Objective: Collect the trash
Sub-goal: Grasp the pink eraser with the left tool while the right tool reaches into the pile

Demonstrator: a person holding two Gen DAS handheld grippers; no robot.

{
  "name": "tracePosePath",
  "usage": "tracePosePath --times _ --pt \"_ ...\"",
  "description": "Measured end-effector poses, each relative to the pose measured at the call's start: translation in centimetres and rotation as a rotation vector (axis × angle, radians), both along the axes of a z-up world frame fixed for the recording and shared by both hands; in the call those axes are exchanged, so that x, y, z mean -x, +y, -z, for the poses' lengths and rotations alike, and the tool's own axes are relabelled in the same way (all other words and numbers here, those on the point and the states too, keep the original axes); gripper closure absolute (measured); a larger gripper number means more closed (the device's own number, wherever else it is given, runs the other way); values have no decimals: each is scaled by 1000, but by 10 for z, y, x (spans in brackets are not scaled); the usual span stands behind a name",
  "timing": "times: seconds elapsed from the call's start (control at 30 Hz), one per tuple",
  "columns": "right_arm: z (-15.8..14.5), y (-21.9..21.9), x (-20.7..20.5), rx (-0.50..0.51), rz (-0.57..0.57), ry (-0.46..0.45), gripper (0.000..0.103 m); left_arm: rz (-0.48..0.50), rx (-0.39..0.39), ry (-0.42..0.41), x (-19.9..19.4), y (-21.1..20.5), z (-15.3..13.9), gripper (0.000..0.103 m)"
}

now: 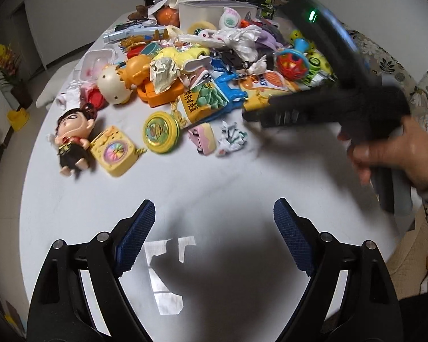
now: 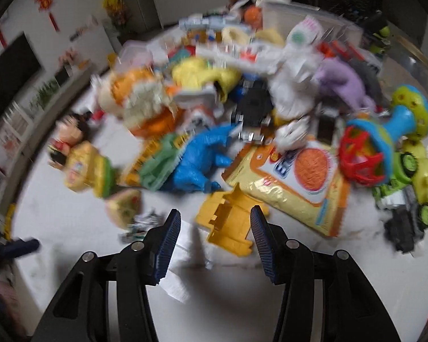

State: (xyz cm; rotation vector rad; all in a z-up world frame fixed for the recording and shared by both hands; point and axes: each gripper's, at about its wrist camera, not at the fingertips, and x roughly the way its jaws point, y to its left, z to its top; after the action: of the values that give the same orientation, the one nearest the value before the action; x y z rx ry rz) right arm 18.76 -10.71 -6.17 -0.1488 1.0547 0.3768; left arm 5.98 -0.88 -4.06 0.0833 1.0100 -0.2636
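Note:
A pile of toys and trash covers the far part of a white round table [image 1: 202, 176]. Crumpled paper wads lie in it: one [image 1: 164, 72] on an orange toy, a small one [image 1: 231, 138] at the pile's near edge, a white one [image 1: 258, 65] further back. A yellow snack bag [image 2: 294, 182] lies at the pile's front. My left gripper [image 1: 214, 236] is open and empty above bare table. My right gripper [image 2: 215, 245] is open and empty, just short of a yellow plastic toy [image 2: 228, 225]. It shows blurred in the left wrist view [image 1: 254, 115], near the small wad.
A doll [image 1: 71, 139], a yellow toy radio [image 1: 114, 151] and a round yellow-green disc [image 1: 161, 135] lie at the pile's left front. A blue dinosaur [image 2: 198, 162], a red-and-blue rattle [image 2: 365, 154] and green toy vehicles [image 2: 408, 188] surround the snack bag. A white box [image 1: 211, 11] stands at the back.

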Motion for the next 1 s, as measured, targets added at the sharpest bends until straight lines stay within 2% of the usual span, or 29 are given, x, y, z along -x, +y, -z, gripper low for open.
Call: tracePosePath --times 0.03,0.07,0.1,0.23,0.37,0.4,0.43,0.5,0.53,0.6,0.7,0.87,1.0 --pt "2 0 2 21 -2 -24 74 -4 2 1 -8 -2 4 20" --pt "3 -5 3 -10 -2 -4 99 -5 1 -1 -14 -4 7 20" --pt "3 -12 3 -51 24 28 102 -5 -2 -6 -18 -6 8 20" --pt "-12 -48 19 -128 84 45 103 -16 -29 -17 -43 -19 20 20" --pt "-36 -94 55 -174 144 35 103 -58 -28 -4 -73 -32 31 20" --pt "-40 -103 66 -175 156 33 103 -69 -29 2 -79 -35 34 25" --pt "-44 -114 76 -171 173 29 103 -87 -33 14 -87 -37 39 34" --pt "-48 -130 95 -170 199 30 103 -98 -45 -17 -92 -39 39 58" --pt "-50 -134 102 -170 208 29 103 -98 -43 -17 -93 -40 37 60" --pt "-50 -141 114 -171 218 28 103 -90 10 5 -91 -37 32 64" --pt "-53 -156 133 -191 223 27 103 -98 36 -3 -73 -31 16 65" --pt "-69 -167 165 -241 175 -2 103 -55 95 -37 -12 -27 -27 65" --pt "-72 -157 174 -260 105 -3 103 -13 78 -70 34 -36 -47 65"
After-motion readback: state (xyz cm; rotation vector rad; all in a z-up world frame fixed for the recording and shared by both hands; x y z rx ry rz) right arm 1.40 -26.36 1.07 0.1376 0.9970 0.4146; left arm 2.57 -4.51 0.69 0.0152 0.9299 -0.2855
